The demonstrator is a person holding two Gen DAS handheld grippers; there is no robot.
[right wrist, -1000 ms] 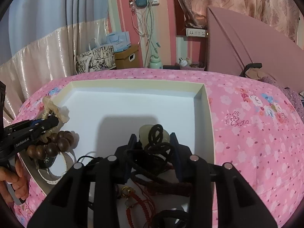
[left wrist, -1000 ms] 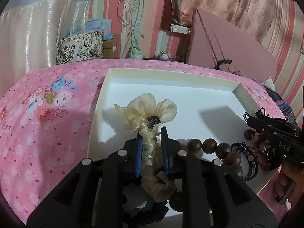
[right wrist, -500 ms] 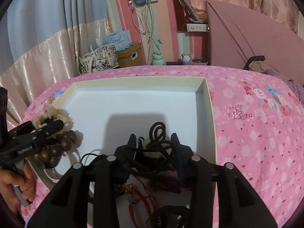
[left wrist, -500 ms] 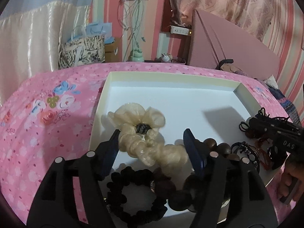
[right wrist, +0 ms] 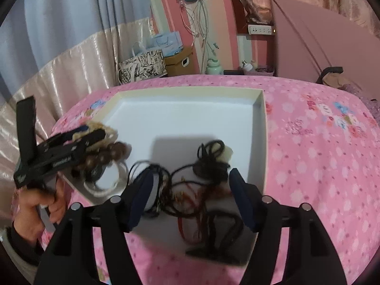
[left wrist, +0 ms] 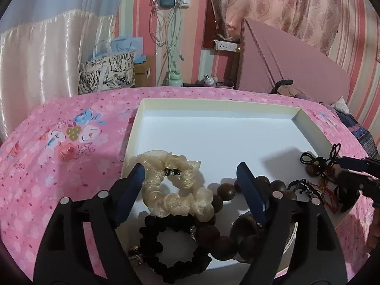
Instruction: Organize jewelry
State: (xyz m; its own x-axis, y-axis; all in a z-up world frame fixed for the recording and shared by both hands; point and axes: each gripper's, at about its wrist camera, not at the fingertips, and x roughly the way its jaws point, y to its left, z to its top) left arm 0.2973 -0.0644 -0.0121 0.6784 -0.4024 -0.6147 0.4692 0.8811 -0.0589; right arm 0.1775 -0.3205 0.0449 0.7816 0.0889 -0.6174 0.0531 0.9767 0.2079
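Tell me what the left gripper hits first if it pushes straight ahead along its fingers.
Most likely the cream scrunchie, lying in the tray between the opening fingers of the left gripper. Beyond it is bare tray floor. Depth is hard to judge through the fisheye.

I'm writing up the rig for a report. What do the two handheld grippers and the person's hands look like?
Both grippers are matte black plastic: the left gripper and right gripper each have two angular forked fingers with dark blue pads and small round silver fasteners. From the right wrist view, the left gripper's body carries white lettering, too blurred to read, and an upright black bar. The left hand wears a dark sleeve.
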